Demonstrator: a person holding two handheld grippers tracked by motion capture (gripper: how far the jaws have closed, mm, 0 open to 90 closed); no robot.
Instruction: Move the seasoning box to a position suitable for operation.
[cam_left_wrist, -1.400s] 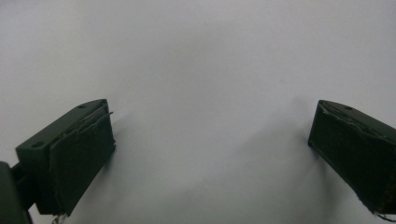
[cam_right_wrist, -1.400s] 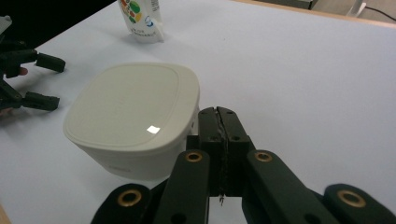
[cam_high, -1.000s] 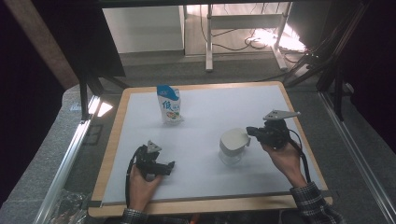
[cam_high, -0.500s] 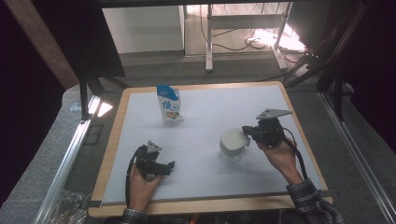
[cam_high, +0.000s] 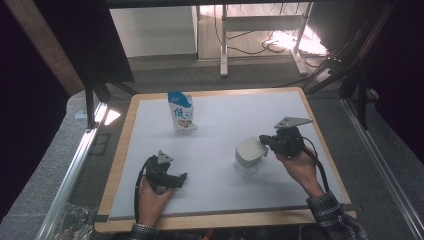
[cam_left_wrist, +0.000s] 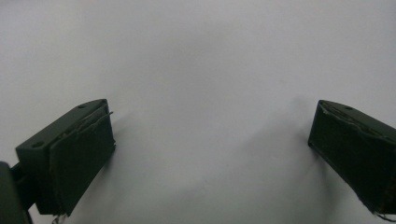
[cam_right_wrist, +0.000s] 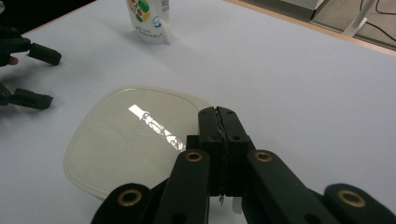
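Little has changed in the last second, and both hands sit where they were.

Left gripper (cam_high: 181, 179), near the front-left corner of the table (cam_high: 225, 115): same spot, lying low over bare white surface and pointing toward the middle. In the left gripper view its claw (cam_left_wrist: 210, 154) is spread wide with nothing between the pads. It is idle and not part of the work yet.

Pouch (cam_high: 181, 114): stands upright toward the back edge, left of centre. It hasn't moved and is well apart from both grippers.

Container (cam_high: 248, 155): clear body with a cream lid (cam_right_wrist: 135, 140), right of centre and nearer the front edge, in the same place as before. The lid sits flat on it.

Right gripper (cam_high: 262, 139): held by the right hand (cam_high: 297, 162). The only shift I can find is a slight nudge left at the start of the second, toward the container, then steady. The right gripper view shows the claw (cam_right_wrist: 218, 116) closed tight, pads together, with the tips at the lid's near rim. I can't tell whether a sliver of rim is pinched between them or they just rest against it.

My read: the approach is done and the lid is the target, not yet lifted. A closed claw on a thin rim could slip, so if the lid peels upward the free left claw may need to steady the body.
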